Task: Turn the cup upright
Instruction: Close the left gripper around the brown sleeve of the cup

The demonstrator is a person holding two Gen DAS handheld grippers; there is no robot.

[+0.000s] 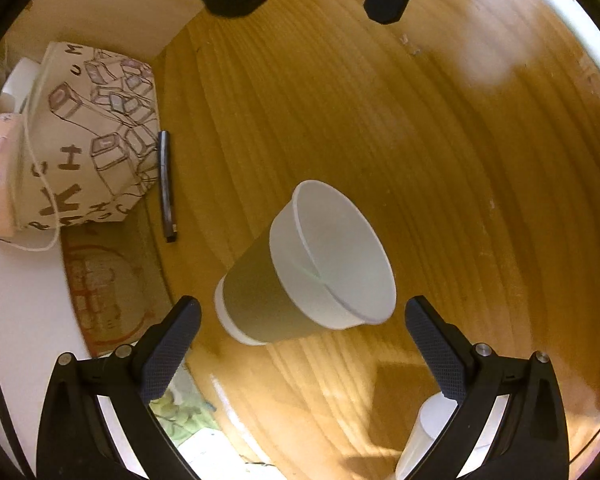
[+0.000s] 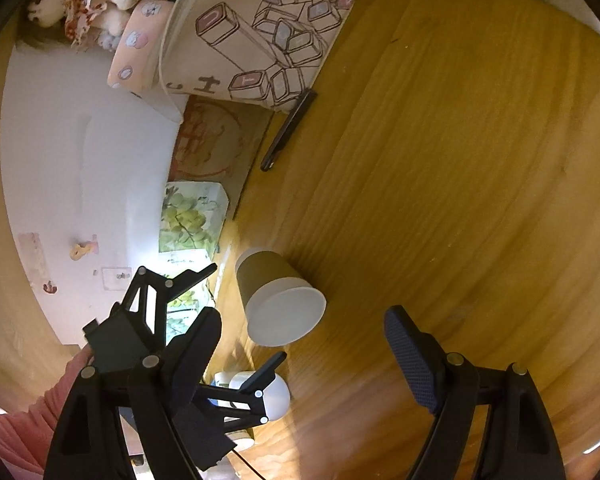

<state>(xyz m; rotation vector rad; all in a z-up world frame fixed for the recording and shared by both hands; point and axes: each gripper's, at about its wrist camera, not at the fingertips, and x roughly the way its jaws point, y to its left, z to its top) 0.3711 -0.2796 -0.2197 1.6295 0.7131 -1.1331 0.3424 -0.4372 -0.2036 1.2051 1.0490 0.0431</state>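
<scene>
Across the whole frame spreads the big wooden table (image 1: pixel 440 152), low in the middle lies the light, squashy paper cup (image 1: pixel 300 268) on its side, best held gently by its brown middle, between the left gripper (image 1: pixel 300 344), spread wide and empty, like the right gripper (image 2: pixel 304 344).

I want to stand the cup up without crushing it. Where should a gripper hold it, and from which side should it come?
Probably across the brown sleeve, mid-body, on the paper cup. It lies on its side on the wooden table, with the open mouth toward the left gripper, whose fingers are open on either side of it. Come from above, one finger on each flank; the thin rim would likely deform.
</scene>
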